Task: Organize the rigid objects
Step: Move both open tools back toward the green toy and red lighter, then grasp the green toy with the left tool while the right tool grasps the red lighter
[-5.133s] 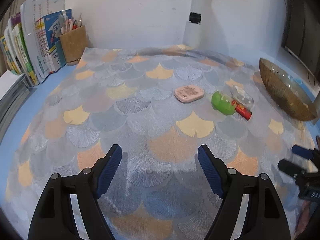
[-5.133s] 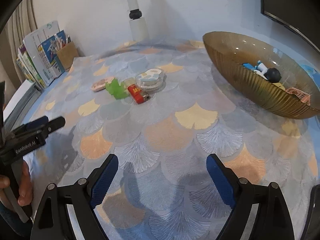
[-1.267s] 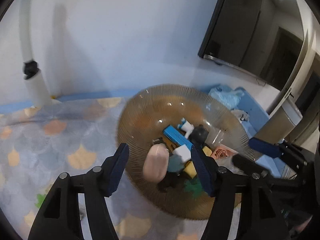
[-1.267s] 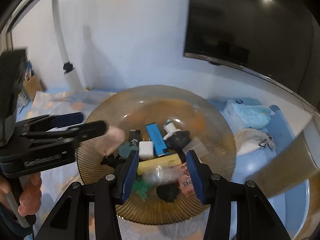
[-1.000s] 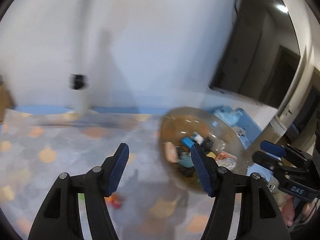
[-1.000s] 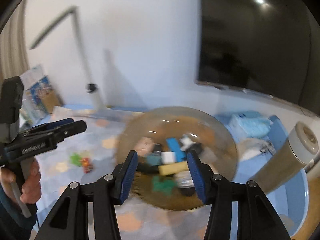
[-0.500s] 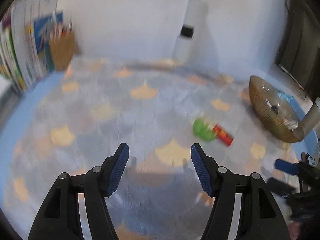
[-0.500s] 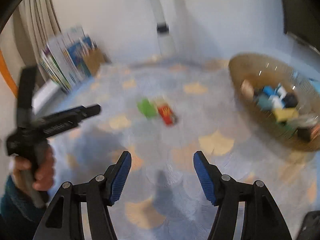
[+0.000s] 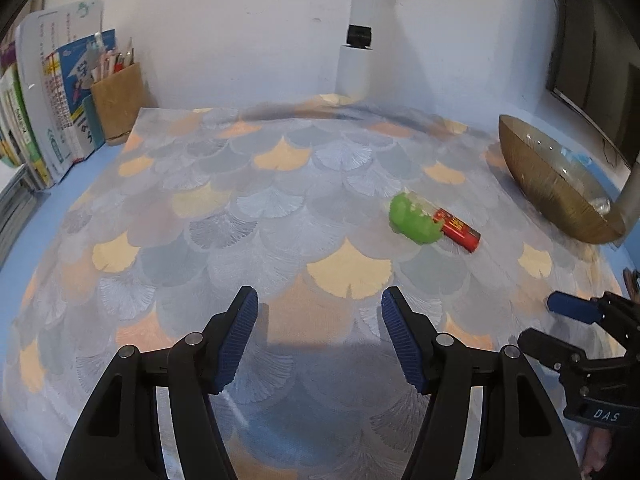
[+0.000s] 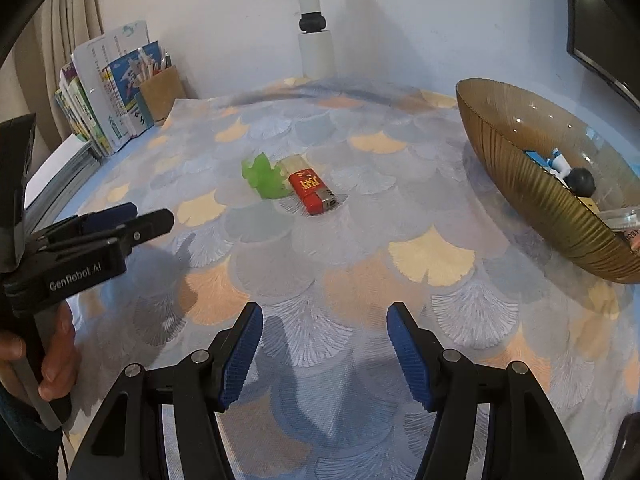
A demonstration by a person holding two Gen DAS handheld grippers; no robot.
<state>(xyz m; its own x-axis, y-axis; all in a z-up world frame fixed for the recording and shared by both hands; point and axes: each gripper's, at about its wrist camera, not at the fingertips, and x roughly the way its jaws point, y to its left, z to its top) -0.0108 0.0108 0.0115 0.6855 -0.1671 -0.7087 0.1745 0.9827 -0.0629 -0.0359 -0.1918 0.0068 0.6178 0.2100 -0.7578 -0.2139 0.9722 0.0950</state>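
Surface (image 9: 280, 216) under a scalloped fan-print cloth fills most of both views, with a wide bare stretch between the grippers and the two items left on it. Far left, books (image 10: 96, 116) and a brown pen holder (image 10: 162, 92) stand along the wall; at the far right edge sits the ribbed amber bowl (image 10: 532, 200), already holding several small things.

Near the middle, toward the right, a green toy (image 9: 414, 220) lies touching a red lighter (image 10: 310, 190), which has a pale piece just behind it. Both belong in the bowl, by my judgement.

Left gripper (image 9: 316, 338) hovers with its jaws apart and nothing between them. Right gripper (image 10: 322, 356) likewise stands open and empty, its jaws having just been opening.

Because the two items touch, each gripper would do best to come from its own outer side, left on the toy and right on the lighter, closing across the narrow width. Open cloth around the pair gives easy approach; the bowl's raised near rim must be cleared.
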